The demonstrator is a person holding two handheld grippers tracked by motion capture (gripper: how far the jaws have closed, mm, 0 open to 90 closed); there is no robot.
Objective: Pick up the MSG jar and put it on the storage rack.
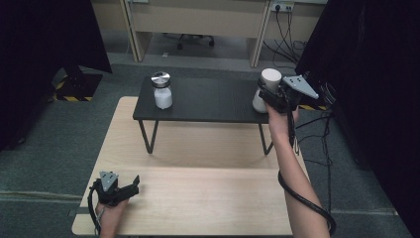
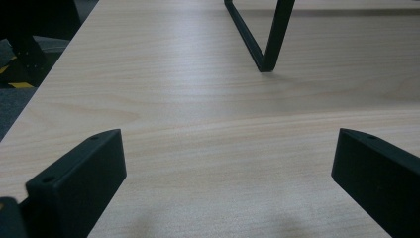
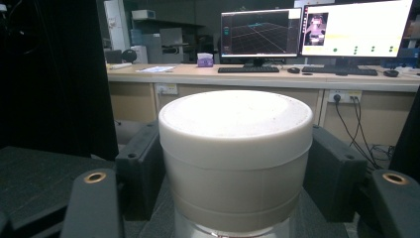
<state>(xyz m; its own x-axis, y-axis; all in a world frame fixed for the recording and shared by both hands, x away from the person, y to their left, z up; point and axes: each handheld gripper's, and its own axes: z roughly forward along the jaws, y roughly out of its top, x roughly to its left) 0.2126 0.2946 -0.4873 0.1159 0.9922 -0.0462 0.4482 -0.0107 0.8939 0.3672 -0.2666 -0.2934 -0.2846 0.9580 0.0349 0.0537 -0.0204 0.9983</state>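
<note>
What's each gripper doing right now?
Left gripper: open, holding nothing, low over the table.
Right gripper: jaws around the white jar's lid; firm grip cannot be told.

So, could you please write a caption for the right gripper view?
Right claw around the white cap of a bottle, with a desk and two monitors behind.

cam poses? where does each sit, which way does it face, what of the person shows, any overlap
High view: above the person's side, facing forward and down on the wooden table; both forearms, left tongs, right tongs.
Left gripper view: low on the left tongs, along the tabletop toward the black shelf's leg.
Right gripper view: on the right tongs, level, at the white jar lid.
Shared: lid, shelf leg.
</note>
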